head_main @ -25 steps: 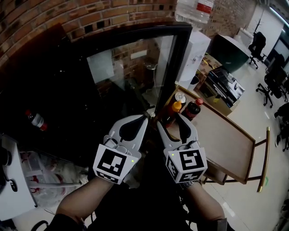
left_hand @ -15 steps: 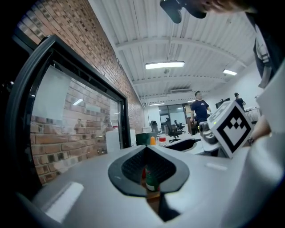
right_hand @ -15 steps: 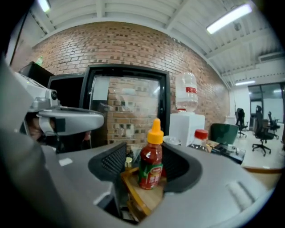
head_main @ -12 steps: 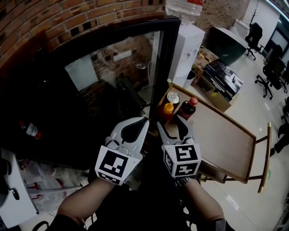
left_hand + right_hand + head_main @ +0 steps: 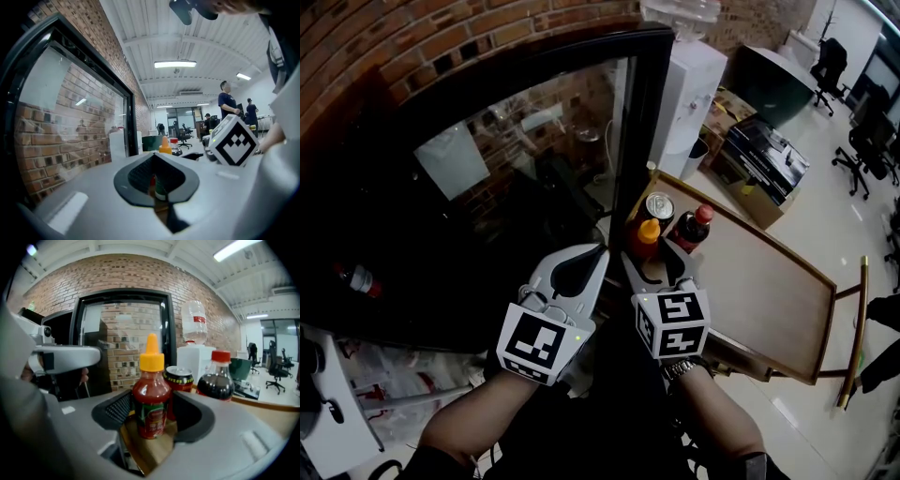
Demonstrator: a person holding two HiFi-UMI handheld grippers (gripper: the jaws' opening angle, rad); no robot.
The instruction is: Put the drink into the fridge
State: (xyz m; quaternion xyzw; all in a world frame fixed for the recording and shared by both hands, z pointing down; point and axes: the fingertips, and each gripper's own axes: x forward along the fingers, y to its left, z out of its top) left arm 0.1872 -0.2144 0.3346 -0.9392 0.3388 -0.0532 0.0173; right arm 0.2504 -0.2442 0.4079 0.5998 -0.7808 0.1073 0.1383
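The right gripper has its jaws opening around the bottle at the bench's fridge-side corner, while the left gripper holds its jaws together. The bottle looks light, smooth plastic, likely slippery, so it is best gripped at the labelled belly.

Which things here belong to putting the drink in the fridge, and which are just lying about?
Job: fridge; cola bottle; can; orange-capped bottle, standing between the opening jaws of the right gripper; table under them.
Lying about: water dispenser; black boxes; office chairs.
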